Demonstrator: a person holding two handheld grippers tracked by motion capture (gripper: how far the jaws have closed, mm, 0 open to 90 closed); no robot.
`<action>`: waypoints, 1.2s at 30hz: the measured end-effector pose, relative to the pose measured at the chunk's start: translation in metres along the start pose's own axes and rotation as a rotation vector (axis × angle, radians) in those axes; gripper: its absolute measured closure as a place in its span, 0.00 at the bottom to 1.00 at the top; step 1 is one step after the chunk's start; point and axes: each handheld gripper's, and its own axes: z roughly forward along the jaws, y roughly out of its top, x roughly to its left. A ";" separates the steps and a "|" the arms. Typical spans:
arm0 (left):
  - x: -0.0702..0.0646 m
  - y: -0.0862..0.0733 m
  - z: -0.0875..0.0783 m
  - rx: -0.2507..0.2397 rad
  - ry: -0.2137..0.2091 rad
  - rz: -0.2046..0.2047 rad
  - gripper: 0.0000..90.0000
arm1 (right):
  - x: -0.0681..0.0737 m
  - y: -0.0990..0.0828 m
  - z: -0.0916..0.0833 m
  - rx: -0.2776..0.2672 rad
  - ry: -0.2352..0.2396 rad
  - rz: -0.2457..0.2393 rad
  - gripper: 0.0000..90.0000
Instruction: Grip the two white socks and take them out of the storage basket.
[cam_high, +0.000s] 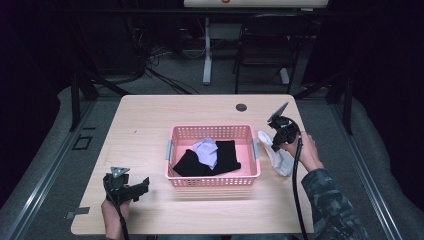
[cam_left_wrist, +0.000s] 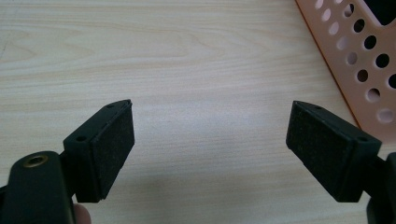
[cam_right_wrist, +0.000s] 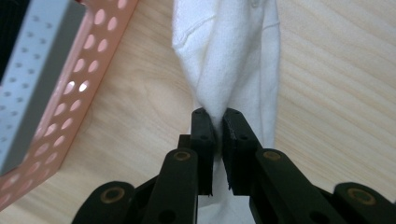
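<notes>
- The right gripper (cam_high: 276, 141) is to the right of the pink basket (cam_high: 214, 181). Its jaws are closed tight on a white cloth (cam_high: 278, 157), which looks like a sock, and they pinch a fold of it.
- In the right gripper view the white cloth (cam_right_wrist: 233, 60) hangs away from the jaws over the bare table (cam_right_wrist: 336, 84), just beside the basket wall (cam_right_wrist: 60, 98) but not touching it, as far as I can see.
- In the high view its lower end seems to rest on the table (cam_high: 145, 120) near the person's right hand (cam_high: 303, 150).
- The left gripper (cam_high: 131, 189) waits at the front left of the table. Its jaws stand wide open with nothing between them, and the basket corner (cam_left_wrist: 359, 56) is near.
- Inside the basket lie a black cloth (cam_high: 192, 162) and a pale lilac cloth (cam_high: 206, 150).
- I judge that the step in hand is to lay the white cloth down flat beside the basket.
- To do it well, the right hand should come down slowly and draw the cloth along the table, so that it lies straight and does not bunch.
- The grip is on one fold only, so a quick pull can let the cloth slip out.
- The jaws should open only when most of the cloth rests on the wood.
- The left gripper can come over and hold the free end if the cloth twists.
</notes>
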 end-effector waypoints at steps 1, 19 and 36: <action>0.000 0.000 0.000 0.000 -0.001 0.000 0.17 | 0.000 0.000 0.000 0.000 0.000 0.000 0.93; 0.000 0.000 -0.001 0.001 -0.005 0.005 0.17 | -0.003 -0.006 0.007 -0.028 0.042 0.020 0.66; -0.001 0.000 -0.001 0.001 -0.005 0.009 0.17 | 0.013 -0.057 -0.048 -0.211 0.090 -0.055 0.13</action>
